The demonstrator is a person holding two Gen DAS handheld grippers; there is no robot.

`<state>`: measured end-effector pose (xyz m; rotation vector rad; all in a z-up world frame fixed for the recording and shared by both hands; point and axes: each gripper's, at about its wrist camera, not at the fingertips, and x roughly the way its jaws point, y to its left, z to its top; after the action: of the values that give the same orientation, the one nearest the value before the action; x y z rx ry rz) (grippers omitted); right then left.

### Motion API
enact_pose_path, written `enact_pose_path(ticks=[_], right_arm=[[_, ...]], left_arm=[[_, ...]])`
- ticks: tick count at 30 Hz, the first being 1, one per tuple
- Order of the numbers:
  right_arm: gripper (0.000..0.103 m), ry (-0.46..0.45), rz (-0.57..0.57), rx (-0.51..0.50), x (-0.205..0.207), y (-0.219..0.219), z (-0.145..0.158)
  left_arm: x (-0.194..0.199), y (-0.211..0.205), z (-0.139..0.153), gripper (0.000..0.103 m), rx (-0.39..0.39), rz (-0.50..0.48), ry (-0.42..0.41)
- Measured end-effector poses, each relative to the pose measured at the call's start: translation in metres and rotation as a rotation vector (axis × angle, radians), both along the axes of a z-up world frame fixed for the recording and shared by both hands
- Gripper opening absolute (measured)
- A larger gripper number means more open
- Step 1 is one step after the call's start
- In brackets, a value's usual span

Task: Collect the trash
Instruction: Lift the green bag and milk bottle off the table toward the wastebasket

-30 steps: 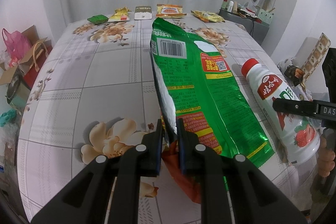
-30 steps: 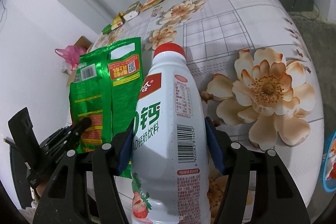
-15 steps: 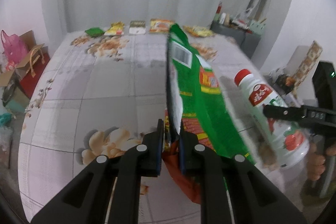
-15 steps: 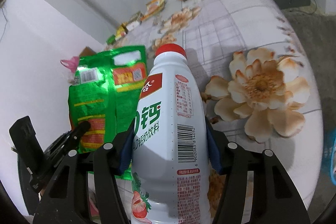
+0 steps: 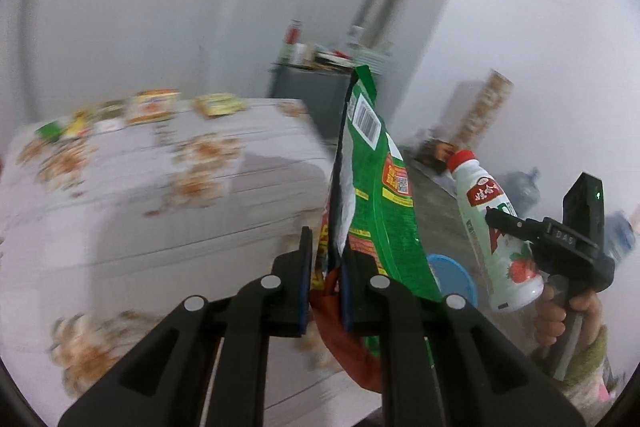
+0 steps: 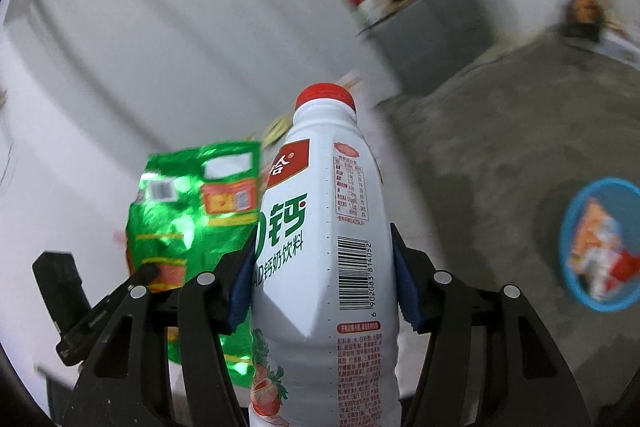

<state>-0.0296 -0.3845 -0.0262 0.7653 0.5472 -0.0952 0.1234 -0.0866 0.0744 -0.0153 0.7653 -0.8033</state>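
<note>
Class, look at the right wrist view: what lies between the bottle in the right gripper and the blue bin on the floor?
Only bare grey floor separates the bottle from the blue bin, seen in the right wrist view.

Both views are fisheye, with black corners and lines bowing toward the rim. The light is soft, even and rather dim, with no single source visible. Motion blur smears the flowered table [image 5: 120,187] and the packets on it (their print is unreadable), likewise the grey floor [image 6: 500,131] and blue basket [image 6: 600,247]. The white bottle [image 6: 324,247] stays sharp, barcode legible. The green bag [image 6: 192,219] carries bright glare patches on its foil and casts a faint shadow on the table
</note>
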Motion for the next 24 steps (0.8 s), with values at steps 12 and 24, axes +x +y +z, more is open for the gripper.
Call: enact_pose_path(ticks=[12,24], right_arm=[[0.055,0.033,-0.393,0.158,-0.135,-0.119,-0.067],[0.055,0.072,-0.510,0.282,-0.167,-0.161,-0.126]], left_arm=[[-0.033,-0.239,-0.079,0.011,0.109,-0.325,0.278],[-0.077,-0.418,-0.198,0.032,0.222,-0.353,0.469]])
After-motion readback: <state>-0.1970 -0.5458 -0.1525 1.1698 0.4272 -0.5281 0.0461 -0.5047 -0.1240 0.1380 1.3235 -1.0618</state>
